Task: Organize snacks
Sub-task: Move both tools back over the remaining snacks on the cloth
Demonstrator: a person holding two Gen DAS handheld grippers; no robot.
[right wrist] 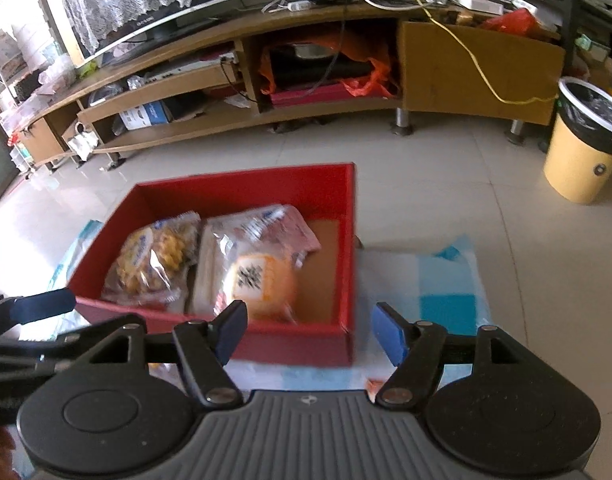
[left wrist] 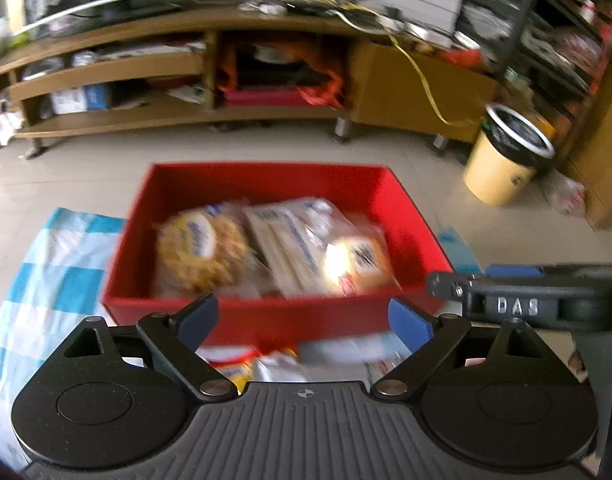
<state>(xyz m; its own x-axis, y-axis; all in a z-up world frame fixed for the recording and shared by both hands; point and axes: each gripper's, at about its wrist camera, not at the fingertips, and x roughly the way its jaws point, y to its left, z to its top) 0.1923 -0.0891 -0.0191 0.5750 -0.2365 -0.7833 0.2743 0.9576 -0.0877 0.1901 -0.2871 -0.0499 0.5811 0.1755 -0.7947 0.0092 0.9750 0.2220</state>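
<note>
A red box [left wrist: 266,320] [right wrist: 290,340] stands on a blue-and-white checked cloth [left wrist: 62,264] [right wrist: 438,284]. Inside lie a yellow snack bag [left wrist: 202,248] [right wrist: 154,260], a clear wrapped packet [left wrist: 290,240] [right wrist: 262,224] and a round orange-wrapped bun [left wrist: 358,264] [right wrist: 262,280]. My left gripper [left wrist: 304,322] is open and empty, just before the box's near wall. More snack packets [left wrist: 274,364] lie under it. My right gripper [right wrist: 310,330] is open and empty at the box's near right corner. The left gripper's finger [right wrist: 42,304] shows at the left of the right wrist view.
A wooden TV stand [right wrist: 346,92] with cluttered shelves runs along the back. A yellow bin [right wrist: 582,144] [left wrist: 506,156] with a black liner stands at the right on the tiled floor. The right gripper's body [left wrist: 518,304] shows at the right of the left wrist view.
</note>
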